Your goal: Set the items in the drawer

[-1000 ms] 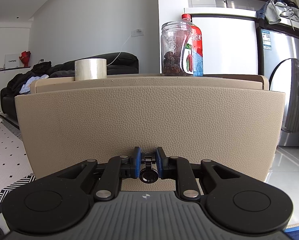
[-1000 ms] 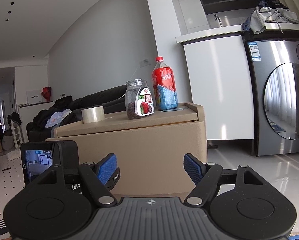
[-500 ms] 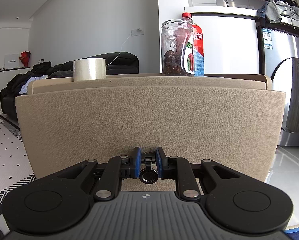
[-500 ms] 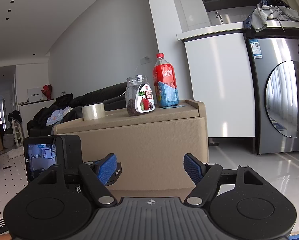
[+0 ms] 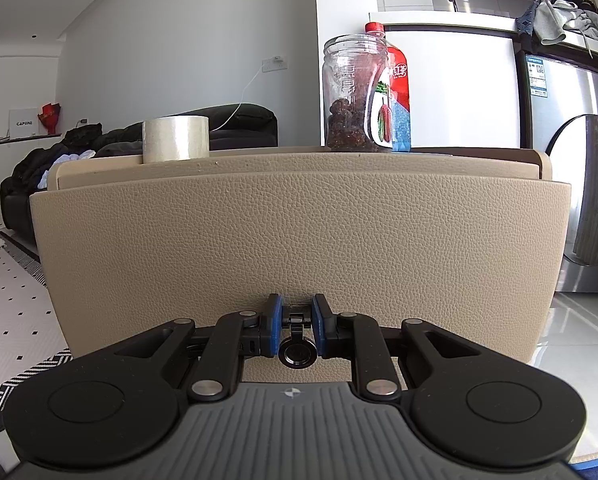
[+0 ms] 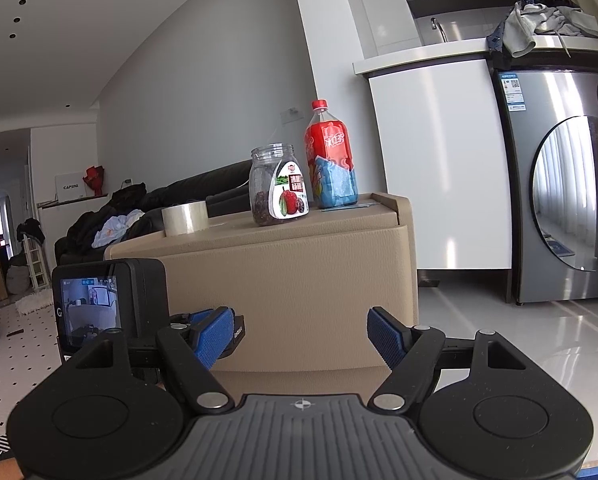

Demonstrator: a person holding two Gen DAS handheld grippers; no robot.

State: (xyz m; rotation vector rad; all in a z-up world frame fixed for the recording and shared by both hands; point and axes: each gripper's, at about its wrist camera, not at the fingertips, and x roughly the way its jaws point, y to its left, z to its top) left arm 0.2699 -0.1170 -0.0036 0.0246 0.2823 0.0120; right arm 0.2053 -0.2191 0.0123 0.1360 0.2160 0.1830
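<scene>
A beige leather-textured drawer front (image 5: 299, 248) fills the left wrist view, standing slightly out from the cabinet (image 6: 299, 264). My left gripper (image 5: 295, 326) is shut on the drawer's small black ring pull (image 5: 297, 350) at the lower middle. On the cabinet top stand a roll of clear tape (image 5: 175, 139) (image 6: 185, 218), a clear jar of dark dried fruit (image 5: 351, 96) (image 6: 277, 184) and a red drink bottle (image 5: 397, 92) (image 6: 331, 158). My right gripper (image 6: 301, 330) hangs open in front of the cabinet, holding nothing. The left gripper's camera (image 6: 109, 302) shows at its left.
A steel washing machine (image 6: 567, 208) and a white counter unit (image 6: 439, 168) stand to the right, with clothes (image 6: 539, 20) piled on top. A dark sofa (image 5: 235, 128) lies behind the cabinet. White tiled floor and a patterned rug (image 5: 15, 372) are at the left.
The drawer front has come slightly toward the left wrist camera with the pull held. The right gripper has shifted a little, staying open.
</scene>
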